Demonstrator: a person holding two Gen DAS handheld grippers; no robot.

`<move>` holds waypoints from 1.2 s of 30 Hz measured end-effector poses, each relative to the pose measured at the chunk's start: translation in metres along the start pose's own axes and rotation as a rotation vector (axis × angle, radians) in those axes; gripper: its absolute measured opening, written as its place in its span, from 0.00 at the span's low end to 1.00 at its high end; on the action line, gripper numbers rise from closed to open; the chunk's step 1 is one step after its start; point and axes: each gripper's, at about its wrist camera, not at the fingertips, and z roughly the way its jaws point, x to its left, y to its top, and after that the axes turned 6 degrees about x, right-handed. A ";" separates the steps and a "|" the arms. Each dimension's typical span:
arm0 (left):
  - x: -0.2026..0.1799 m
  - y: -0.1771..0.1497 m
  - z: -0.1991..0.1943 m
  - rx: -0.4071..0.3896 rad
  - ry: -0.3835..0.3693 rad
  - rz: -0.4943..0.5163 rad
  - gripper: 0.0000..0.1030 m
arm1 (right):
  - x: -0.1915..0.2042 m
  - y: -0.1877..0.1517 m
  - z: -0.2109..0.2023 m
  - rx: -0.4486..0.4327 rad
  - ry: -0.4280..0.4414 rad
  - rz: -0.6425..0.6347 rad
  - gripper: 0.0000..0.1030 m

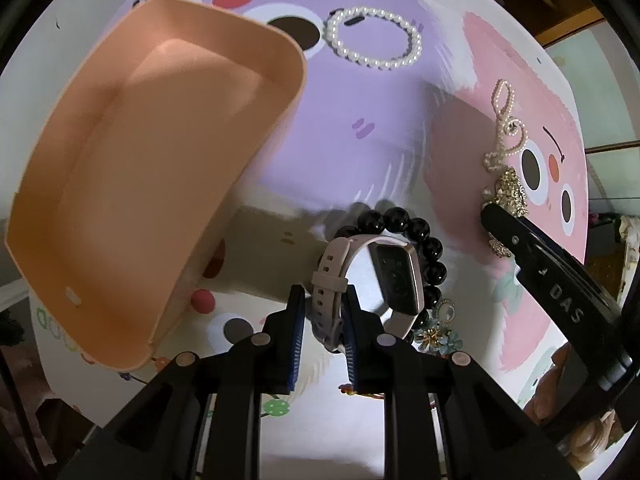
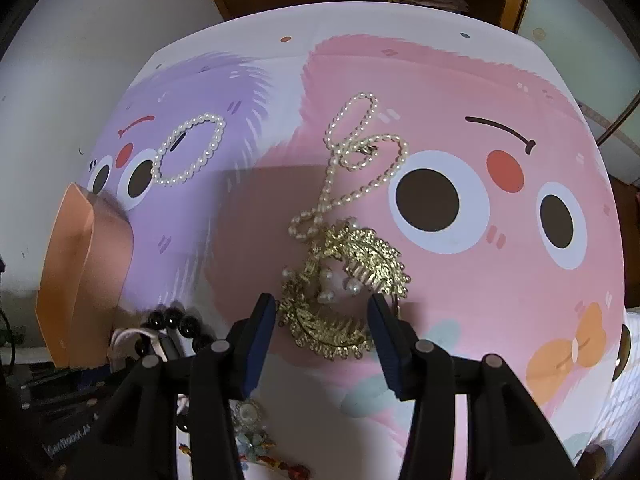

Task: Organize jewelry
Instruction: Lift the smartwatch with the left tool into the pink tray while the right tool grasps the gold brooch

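Gripping a pale watch (image 1: 360,280) by its strap in the nearly closed left claw (image 1: 322,336), black beads (image 1: 416,240) just beyond; straddling a gold hair comb (image 2: 352,280) with the half-open right claw (image 2: 322,344), seemingly untouched.

Materials and finishes on the jewelry table

The box (image 1: 132,184) looks like smooth matt peach plastic; the watch (image 1: 394,276) has a matt rubbery strap and a glossy glass-like face. The black bead bracelet (image 1: 424,240) is polished and shiny, the pearl bracelet (image 1: 374,38) and pearl necklace (image 2: 360,160) softly lustrous. The hair comb (image 2: 352,280) is glittery gold-coloured metal; the printed table cover (image 2: 500,280) is smooth, faintly sheeny.
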 end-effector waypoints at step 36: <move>0.095 -0.002 -0.108 -0.329 0.079 0.062 0.09 | 0.015 0.018 -0.037 -0.012 0.081 0.081 0.15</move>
